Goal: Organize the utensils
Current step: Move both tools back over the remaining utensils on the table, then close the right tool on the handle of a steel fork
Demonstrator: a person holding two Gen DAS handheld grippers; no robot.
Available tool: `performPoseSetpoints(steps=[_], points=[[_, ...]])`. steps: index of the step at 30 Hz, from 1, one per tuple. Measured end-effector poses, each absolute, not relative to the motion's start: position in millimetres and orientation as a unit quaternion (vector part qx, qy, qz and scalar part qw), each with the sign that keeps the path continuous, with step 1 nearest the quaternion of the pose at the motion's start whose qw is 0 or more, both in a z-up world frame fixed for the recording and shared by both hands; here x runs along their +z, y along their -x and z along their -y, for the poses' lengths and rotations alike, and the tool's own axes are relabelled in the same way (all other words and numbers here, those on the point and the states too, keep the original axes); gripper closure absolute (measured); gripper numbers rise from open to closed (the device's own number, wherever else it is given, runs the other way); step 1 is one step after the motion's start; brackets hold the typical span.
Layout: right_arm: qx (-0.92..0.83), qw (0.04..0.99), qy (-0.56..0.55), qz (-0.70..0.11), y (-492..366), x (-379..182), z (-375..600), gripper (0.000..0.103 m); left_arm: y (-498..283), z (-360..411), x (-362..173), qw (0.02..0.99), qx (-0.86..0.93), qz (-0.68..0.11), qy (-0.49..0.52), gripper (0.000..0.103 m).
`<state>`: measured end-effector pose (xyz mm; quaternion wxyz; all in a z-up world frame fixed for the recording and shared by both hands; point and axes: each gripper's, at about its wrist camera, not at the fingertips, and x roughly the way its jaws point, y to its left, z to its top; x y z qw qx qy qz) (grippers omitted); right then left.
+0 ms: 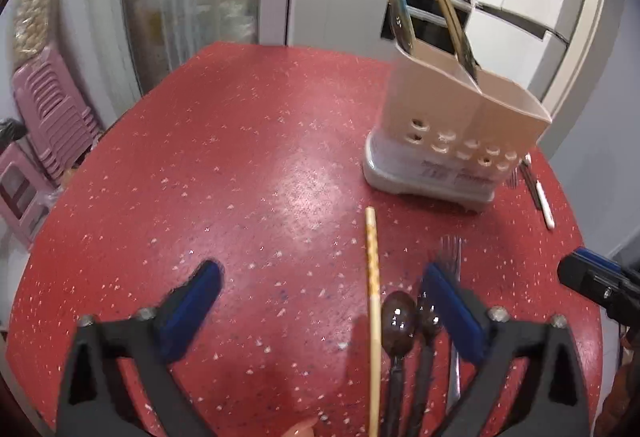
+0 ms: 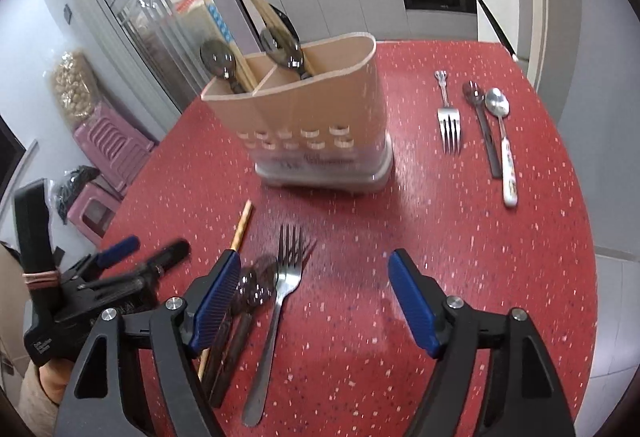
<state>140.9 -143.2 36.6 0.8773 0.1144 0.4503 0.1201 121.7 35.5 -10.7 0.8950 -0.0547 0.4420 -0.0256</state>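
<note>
Grippers are hanging low over the near edge of the red table (image 2: 460,245), both with jaws spread and nothing between the pads. The left gripper (image 1: 320,301) is straddling a chopstick (image 1: 372,285) and two dark spoons (image 1: 398,321); the right gripper (image 2: 316,293) is sitting just right of that cluster, with a fork (image 2: 280,289) lying between its fingers. This is looking like the pick-up step: each hand is lining up on a loose utensil. The next move is calling for settling over a single handle and closing squarely, since the pieces are lying close together and could be nudged or grabbed in pairs.

Further off, the beige holder (image 2: 316,125) is standing upright, already carrying chopsticks and spoons in its left and middle compartments. Beyond it to the right, another fork (image 2: 448,121) and two more spoons (image 2: 498,117) are waiting on the table.
</note>
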Motion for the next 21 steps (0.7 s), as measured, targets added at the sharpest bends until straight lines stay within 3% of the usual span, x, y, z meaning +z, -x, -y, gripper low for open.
performPoseSetpoints(steps=[16, 21], points=[[0.085, 0.826, -0.072, -0.553, -132, -16, 108, 0.021, -125, -57, -75, 0.867, -0.044, -0.497, 0.023, 0.0], [0.087, 0.814, -0.061, -0.571, -136, -24, 95, 0.031, -129, -49, -82, 0.863, -0.054, -0.502, 0.01, 0.0]])
